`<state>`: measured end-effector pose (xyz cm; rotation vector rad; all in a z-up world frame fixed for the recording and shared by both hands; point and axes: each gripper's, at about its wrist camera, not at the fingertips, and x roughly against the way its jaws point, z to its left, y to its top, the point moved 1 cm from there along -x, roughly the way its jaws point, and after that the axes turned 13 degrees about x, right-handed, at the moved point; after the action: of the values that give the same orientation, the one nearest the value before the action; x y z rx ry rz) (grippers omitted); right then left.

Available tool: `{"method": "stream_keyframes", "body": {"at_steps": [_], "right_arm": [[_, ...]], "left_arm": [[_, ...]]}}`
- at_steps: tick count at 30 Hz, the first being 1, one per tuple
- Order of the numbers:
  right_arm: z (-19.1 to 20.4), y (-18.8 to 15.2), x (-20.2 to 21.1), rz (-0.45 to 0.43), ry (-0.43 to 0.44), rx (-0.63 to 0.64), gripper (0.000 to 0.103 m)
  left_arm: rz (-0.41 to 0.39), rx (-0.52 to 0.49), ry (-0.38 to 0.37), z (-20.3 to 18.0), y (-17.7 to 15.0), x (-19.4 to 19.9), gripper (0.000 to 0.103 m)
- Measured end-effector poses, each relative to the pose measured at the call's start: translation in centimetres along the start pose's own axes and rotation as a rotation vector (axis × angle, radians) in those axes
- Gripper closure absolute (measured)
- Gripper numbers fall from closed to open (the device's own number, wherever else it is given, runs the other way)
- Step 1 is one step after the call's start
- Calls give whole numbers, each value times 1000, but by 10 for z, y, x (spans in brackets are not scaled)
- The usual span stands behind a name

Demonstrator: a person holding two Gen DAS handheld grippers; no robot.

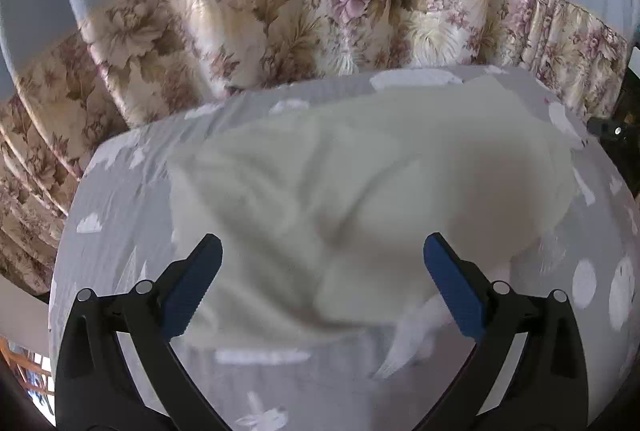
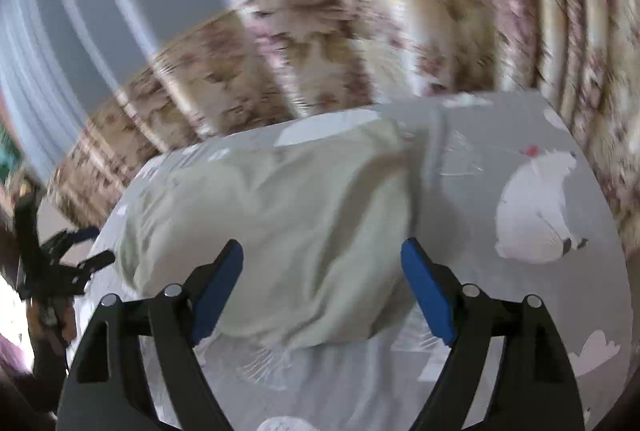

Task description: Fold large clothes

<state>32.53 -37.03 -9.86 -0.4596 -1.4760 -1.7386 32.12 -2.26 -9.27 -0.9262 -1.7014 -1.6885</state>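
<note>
Already the pale garment (image 1: 320,199) lies gathered into a compact, lumpy bundle in the middle of the grey patterned sheet (image 1: 120,199), so most of the folding looks done; smoothing or a last fold may remain. The left gripper (image 1: 322,251) hangs over its near edge with fingers spread wide and nothing between them. The right gripper (image 2: 322,257) is likewise spread and empty above the near edge. Blur hides seams and layers, so the fold count is unclear. Flowered curtains (image 1: 280,23) hang beyond.
</note>
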Motion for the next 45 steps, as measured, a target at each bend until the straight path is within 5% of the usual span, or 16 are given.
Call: {"method": "stream_keyframes", "body": {"at_steps": [4, 8, 12, 23, 30, 40, 45], "right_arm": [[-30, -18, -33, 85, 67, -172, 21], [-25, -44, -47, 108, 125, -210, 21], [-10, -48, -52, 122, 195, -183, 22], [19, -15, -107, 197, 214, -106, 22], [32, -17, -107, 135, 200, -92, 49], [30, -7, -128, 138, 181, -136, 49], [52, 4, -107, 86, 115, -32, 70]], "left_arm": [[66, 25, -4, -23, 11, -29, 3], [142, 84, 10, -21, 12, -70, 3], [178, 145, -34, -10, 12, -84, 3], [166, 110, -2, -15, 11, -84, 3], [169, 110, 2, -16, 12, -85, 3], [148, 97, 49, -18, 10, -90, 3], [151, 76, 73, -21, 9, -94, 3]]}}
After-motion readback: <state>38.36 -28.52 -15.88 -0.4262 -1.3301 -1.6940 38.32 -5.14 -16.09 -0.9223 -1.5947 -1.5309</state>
